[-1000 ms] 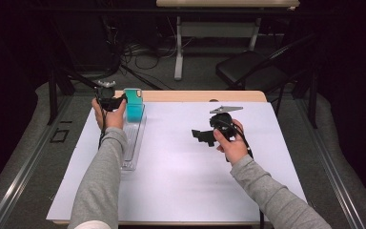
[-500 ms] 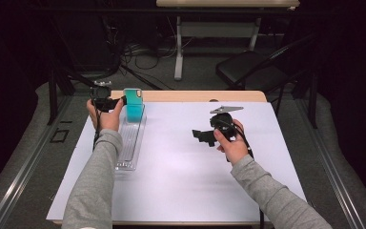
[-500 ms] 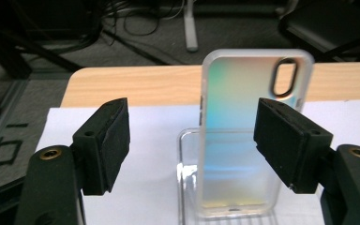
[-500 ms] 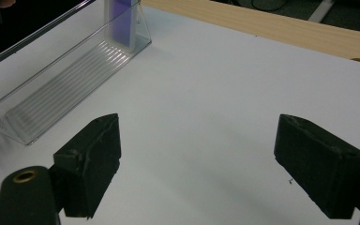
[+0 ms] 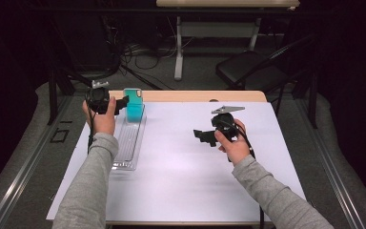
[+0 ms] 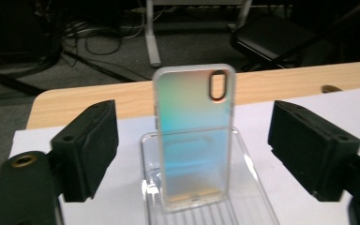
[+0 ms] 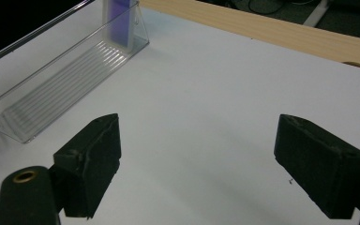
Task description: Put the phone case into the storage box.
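No text, label, brand mark, number or sign can be read anywhere in these views. The translucent iridescent phone case (image 6: 193, 136) standing upright at the 12 o'clock end of the clear ribbed plastic tray (image 6: 253, 187) carries no lettering on its blue-green back. The white sheet covering the wooden bench (image 5: 181, 176) is blank. The black padded faces of the left claw (image 6: 206, 157) and right claw (image 7: 211, 164) bear no markings that can be made out.
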